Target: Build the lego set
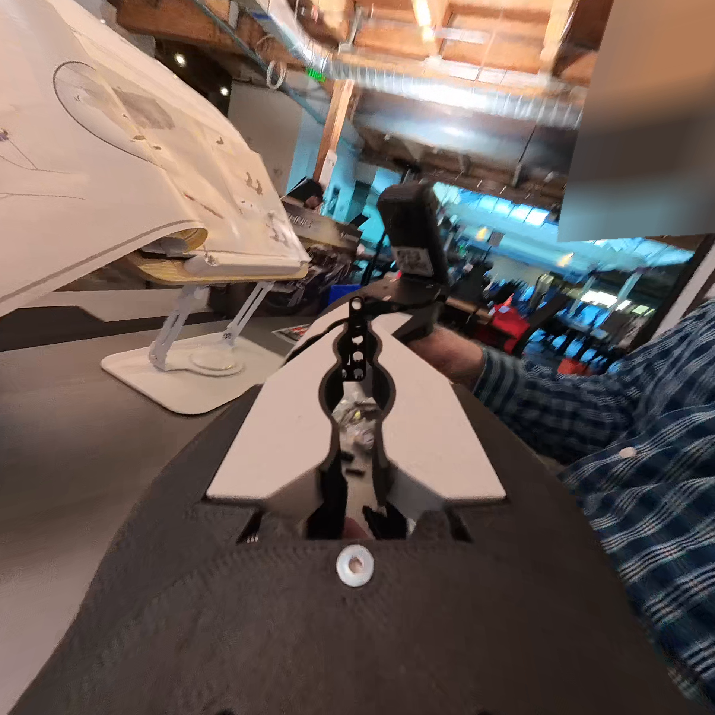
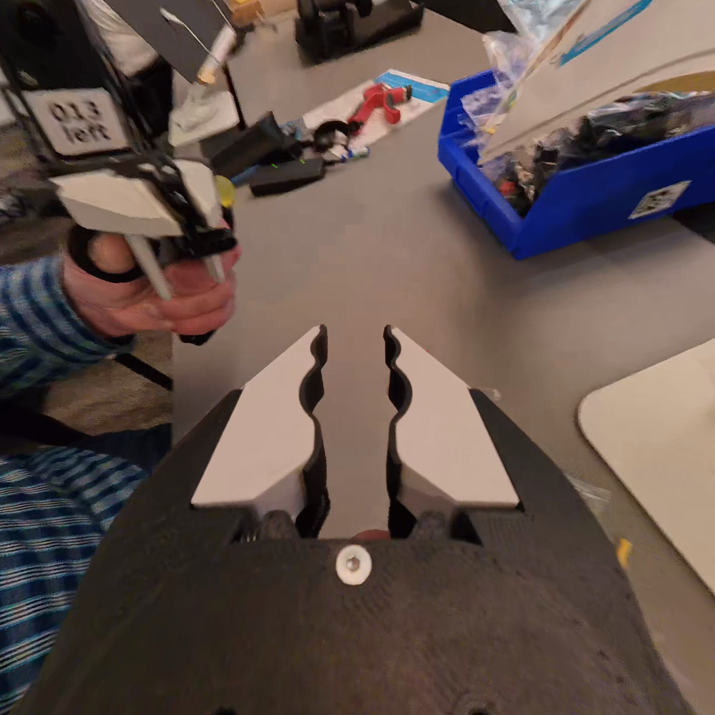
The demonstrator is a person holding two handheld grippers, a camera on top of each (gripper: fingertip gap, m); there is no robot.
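In the left wrist view my left gripper (image 1: 358, 329) is shut on a black lego beam (image 1: 353, 361) with a row of holes. The beam stands upright between the tips, held up in the air. Behind it a hand holds the right gripper's black body (image 1: 410, 240). In the right wrist view my right gripper (image 2: 355, 329) is open and empty above the grey table (image 2: 348, 251). The left gripper (image 2: 185, 216) shows at the upper left with the black piece (image 2: 211, 242) in its tips. A yellow round thing (image 2: 225, 190) shows just behind it.
An open instruction booklet (image 1: 135, 154) rests on a white stand (image 1: 185, 379) at the left; its base plate shows again (image 2: 657, 445). A blue bin (image 2: 580, 216) of bagged parts sits at the right. A red tool (image 2: 379, 100) and black chargers (image 2: 286, 176) lie farther off.
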